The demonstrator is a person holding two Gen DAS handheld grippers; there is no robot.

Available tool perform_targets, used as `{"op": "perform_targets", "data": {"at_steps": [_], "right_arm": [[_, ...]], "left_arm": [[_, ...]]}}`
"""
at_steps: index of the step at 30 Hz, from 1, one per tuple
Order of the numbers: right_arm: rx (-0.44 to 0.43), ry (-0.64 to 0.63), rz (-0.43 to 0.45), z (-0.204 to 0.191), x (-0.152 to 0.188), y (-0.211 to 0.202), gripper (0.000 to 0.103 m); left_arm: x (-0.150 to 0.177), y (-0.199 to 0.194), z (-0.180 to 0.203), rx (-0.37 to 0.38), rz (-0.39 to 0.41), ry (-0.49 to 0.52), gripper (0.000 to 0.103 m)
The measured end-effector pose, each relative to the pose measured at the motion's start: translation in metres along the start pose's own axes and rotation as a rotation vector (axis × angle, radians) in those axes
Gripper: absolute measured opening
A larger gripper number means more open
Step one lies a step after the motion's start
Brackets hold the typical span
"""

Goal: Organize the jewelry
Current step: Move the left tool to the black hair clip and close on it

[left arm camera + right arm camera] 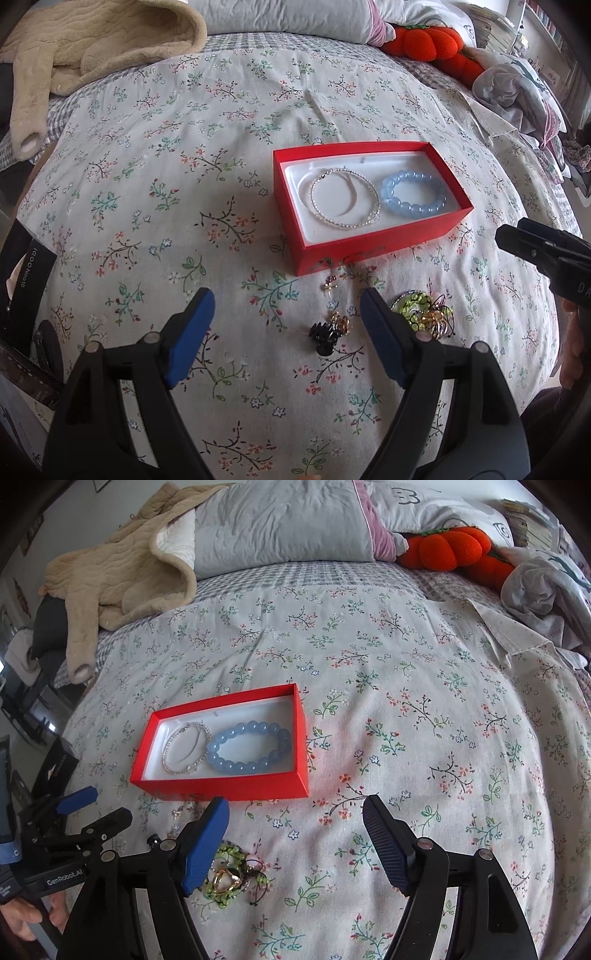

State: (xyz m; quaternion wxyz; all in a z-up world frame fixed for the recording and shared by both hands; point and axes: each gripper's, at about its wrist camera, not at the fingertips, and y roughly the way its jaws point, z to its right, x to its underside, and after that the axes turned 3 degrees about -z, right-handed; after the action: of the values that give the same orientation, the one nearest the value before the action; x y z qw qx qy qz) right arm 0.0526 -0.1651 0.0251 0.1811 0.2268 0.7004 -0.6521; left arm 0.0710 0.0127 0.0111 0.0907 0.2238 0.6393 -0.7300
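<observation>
A red box with a white lining lies on the floral bedspread; it also shows in the right wrist view. Inside lie a clear bead bracelet and a blue bead bracelet. In front of the box lie a black and gold clip, a small charm and a green beaded piece with gold rings, also in the right wrist view. My left gripper is open above the clip. My right gripper is open and empty, to the right of the green piece.
A beige fleece garment lies at the back left. A grey pillow, an orange plush and crumpled cloth lie at the back and right. A dark object stands at the bed's left edge.
</observation>
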Motion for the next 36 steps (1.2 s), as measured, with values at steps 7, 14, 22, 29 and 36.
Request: {"op": "perform_targets", "data": {"at_steps": [7,14,22,29,36], "right_arm": [[0.029,-0.058,-0.056,-0.006,0.024,0.007,0.078],[0.055,-0.104,-0.116,-0.008,0.044,0.017,0.078],[0.076,-0.103,-0.18,-0.004,0.055,0.027,0.078],[0.07,-0.096,-0.189,-0.006,0.053,0.028,0.078],[0.062,-0.11,-0.194,-0.01,0.053,0.028,0.078]], "left_arm": [[0.02,0.005,0.001,-0.007,-0.022,0.05,0.081],[0.038,0.019,0.007,-0.011,-0.073,0.141,0.081],[0.041,0.029,0.015,0.038,-0.096,0.196,0.081],[0.038,0.032,0.028,0.047,-0.069,0.267,0.056],[0.037,0.038,0.037,0.029,-0.069,0.327,0.028]]}}
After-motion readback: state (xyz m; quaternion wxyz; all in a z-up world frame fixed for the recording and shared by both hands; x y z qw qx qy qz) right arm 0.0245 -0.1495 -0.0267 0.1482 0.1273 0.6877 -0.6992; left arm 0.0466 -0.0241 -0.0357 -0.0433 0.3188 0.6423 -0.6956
